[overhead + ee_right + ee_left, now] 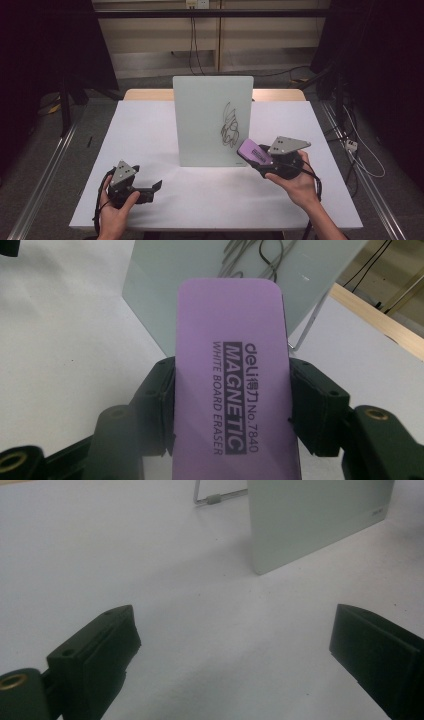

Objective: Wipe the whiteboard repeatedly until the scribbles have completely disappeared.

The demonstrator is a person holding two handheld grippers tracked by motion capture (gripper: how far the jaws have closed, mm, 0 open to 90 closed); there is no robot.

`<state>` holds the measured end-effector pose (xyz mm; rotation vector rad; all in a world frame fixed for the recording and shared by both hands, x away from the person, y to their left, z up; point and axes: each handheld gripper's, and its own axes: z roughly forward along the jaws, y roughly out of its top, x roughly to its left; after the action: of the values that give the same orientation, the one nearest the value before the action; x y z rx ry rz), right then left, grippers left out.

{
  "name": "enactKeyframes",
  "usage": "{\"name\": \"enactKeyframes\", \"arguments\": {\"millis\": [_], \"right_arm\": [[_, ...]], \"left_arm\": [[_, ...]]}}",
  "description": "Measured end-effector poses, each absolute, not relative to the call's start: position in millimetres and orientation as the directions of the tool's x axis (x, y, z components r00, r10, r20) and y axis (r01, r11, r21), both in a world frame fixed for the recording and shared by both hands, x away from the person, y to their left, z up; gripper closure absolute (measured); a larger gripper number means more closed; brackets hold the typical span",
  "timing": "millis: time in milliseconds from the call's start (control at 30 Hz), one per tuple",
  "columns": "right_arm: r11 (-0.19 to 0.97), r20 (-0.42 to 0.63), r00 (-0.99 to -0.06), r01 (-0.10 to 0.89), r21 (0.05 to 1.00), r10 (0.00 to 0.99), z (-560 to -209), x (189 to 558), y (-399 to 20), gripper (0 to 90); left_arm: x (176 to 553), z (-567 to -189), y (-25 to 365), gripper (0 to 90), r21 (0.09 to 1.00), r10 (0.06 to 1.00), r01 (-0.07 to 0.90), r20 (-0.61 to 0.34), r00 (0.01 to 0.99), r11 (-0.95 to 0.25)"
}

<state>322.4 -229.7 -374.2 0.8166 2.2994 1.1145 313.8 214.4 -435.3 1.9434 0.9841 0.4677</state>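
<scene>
A white table (150, 130) stands in a dim room, with a grey floor around it and cables along the far wall. A pale whiteboard (200, 120) stands upright in the middle of the table, nearer its far edge. A black scribble (230, 129) is drawn on the board's right side.

The right gripper (257, 159) is clamped on a purple eraser (232, 380), one jaw on each long side. The eraser sits just in front of the board's lower right corner, below the scribble, near the table's right edge. Nothing stands between the eraser and the board.

The left gripper (156, 186) rests near the front left corner, its jaws spread wide and empty, well apart from the board.
</scene>
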Motion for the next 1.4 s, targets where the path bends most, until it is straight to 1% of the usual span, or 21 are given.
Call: {"name": "enactKeyframes", "arguments": {"millis": [67, 367, 767, 900, 1167, 1400], "right_arm": [[0.498, -0.144, -0.723, 0.305, 0.812, 0.676, -374.1, 323.7, -227.0, 41.4], [0.535, -0.225, -0.723, 0.231, 0.812, 0.653, -363.2, 330.5, -214.4, 41.3], [0.513, -0.263, -0.713, 0.156, 0.844, 0.65, -339.6, 351.6, -200.8, 41.3], [0.486, -0.243, -0.713, 0.155, 0.86, 0.658, -333.8, 360.8, -198.9, 41.3], [0.481, -0.258, -0.711, 0.128, 0.867, 0.655, -317.4, 376.2, -192.2, 41.3], [0.493, -0.298, -0.7, 0.089, 0.866, 0.649, -301.2, 385.9, -185.8, 41.3]], "left_arm": [[312.9, -434.8, 216.0, 5.2, 0.84, 0.791, 0.457, -0.057, 0.609, -0.292], [313.9, -434.4, 218.5, 5.2, 0.842, 0.789, 0.46, -0.069, 0.61, -0.282], [312.5, -433.1, 219.3, 5.2, 0.845, 0.784, 0.452, -0.066, 0.618, -0.286], [312.5, -433.2, 218.4, 5.2, 0.842, 0.784, 0.452, -0.058, 0.618, -0.294], [313.3, -434.5, 218.0, 5.2, 0.84, 0.781, 0.458, -0.067, 0.621, -0.292], [312.7, -434.0, 218.2, 5.2, 0.84, 0.781, 0.457, -0.065, 0.621, -0.293]]}}
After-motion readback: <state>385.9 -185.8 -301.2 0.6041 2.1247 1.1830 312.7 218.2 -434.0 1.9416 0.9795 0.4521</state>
